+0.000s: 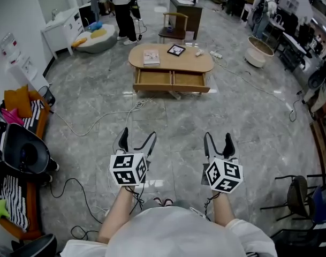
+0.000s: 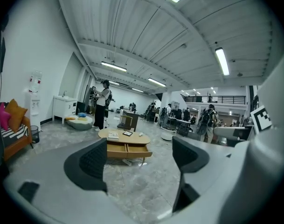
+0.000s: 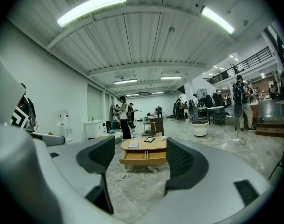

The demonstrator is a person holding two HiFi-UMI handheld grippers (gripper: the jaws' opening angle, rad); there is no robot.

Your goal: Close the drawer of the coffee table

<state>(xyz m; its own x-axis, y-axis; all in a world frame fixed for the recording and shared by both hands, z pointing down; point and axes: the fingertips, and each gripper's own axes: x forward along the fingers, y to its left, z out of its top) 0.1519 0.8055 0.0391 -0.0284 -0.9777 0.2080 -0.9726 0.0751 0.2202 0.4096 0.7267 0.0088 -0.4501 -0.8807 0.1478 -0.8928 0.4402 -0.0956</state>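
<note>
One coffee table (image 1: pixel 171 63) stands in the upper middle of the head view, well apart from the person who holds the tools. It is made of light wood and has a long oval top. Under the top are two drawers (image 1: pixel 172 80) side by side. Both are pulled out toward the lower edge of the picture, so their insides show as shallow wooden boxes behind flat fronts.

Three things lie on the top. There is one book (image 1: pixel 151 57) with a pale cover at the left, one small black square frame (image 1: pixel 176 50) in the middle, and one small white object (image 1: pixel 198 53) at the right, too small to name.

The floor (image 1: pixel 248 122) is of grey, glossy stone tiles. A thin white cable (image 1: pixel 137 106) lies curled on it just below the table's left end. Above the table in the picture stands one wooden chair (image 1: pixel 173 25) with a curved back. One person (image 1: pixel 123 9) stands at the upper left, and one round white tub (image 1: pixel 258 51) is at the upper right.

Two grippers show at the lower middle of the head view, both pointing toward the table. The left gripper (image 1: pixel 137 138) has its jaws wide apart. In the left gripper view its dark ribbed pads (image 2: pixel 90 160) stand far from each other, with only floor and the distant table between them. The right gripper (image 1: pixel 218 141) also has its jaws apart, somewhat less wide. It holds nothing and touches nothing.
</note>
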